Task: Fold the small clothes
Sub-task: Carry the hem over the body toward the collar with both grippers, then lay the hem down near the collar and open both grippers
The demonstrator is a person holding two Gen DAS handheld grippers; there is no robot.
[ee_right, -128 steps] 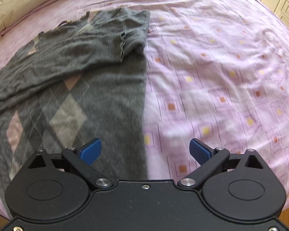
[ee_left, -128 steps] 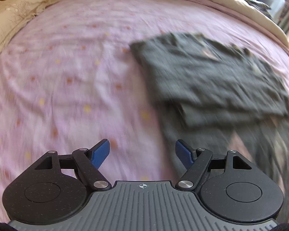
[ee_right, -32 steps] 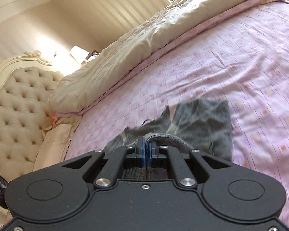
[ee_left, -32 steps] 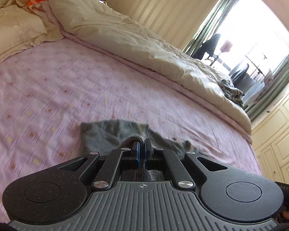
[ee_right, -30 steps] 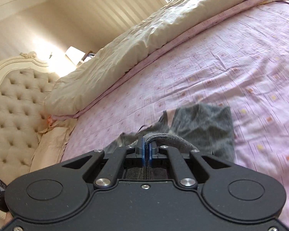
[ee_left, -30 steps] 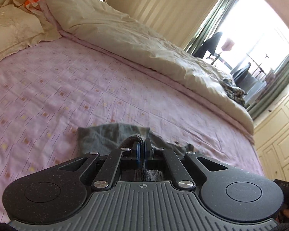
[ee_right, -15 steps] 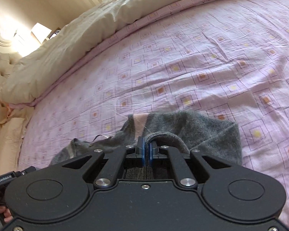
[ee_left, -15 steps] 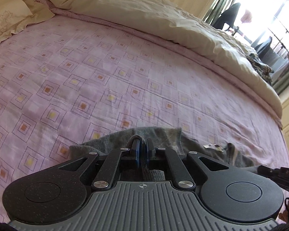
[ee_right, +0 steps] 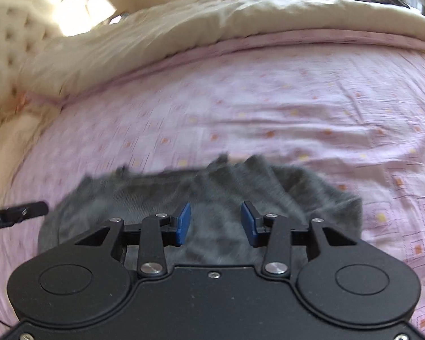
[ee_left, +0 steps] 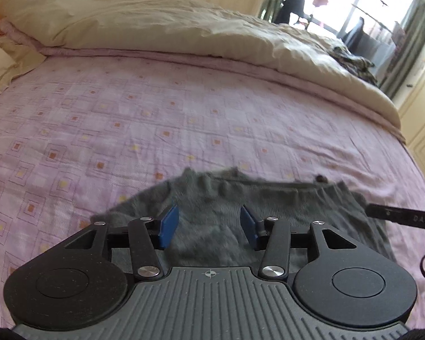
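**Grey knit lying under two parted hand-held grippers**

Black matte plastic fills the near edge of both wrist views: round pivot housings, flat link arms with silver rivets, and a ribbed grey plate on the left tool. The left hand-held gripper (ee_left: pixel 209 226) has its blue pads spread wide with nothing between them. The right hand-held gripper (ee_right: pixel 214 223) is parted just as wide and is also empty.

Just beyond the pads, directly under both tools, lies the grey sweater (ee_left: pixel 212 198), a soft, fuzzy knit bunched into a low, wide heap on the bed. Its far edge is lumpy and uneven, with small raised folds. In the right wrist view the sweater (ee_right: pixel 297 189) is smeared by motion blur, so its weave and any pattern are hard to make out, and its near part is hidden behind the tool bodies in both views.

At the right edge of the left view a black bar with pale lettering (ee_left: pixel 405 218) reaches in over the knit; most of it is cut off by the frame.

Around the sweater spreads the pink bedsheet (ee_left: pixel 155 119), thin cotton printed with nested squares and orange or yellow centres, lightly creased. Farther off, a puffy cream duvet (ee_left: pixel 155 28) is rolled back in a long ridge across the bed. A cream tufted headboard (ee_right: pixel 11 51) stands far left in the right view, overexposed. Bright windows and green curtains (ee_left: pixel 422 28) sit far right, washed out.
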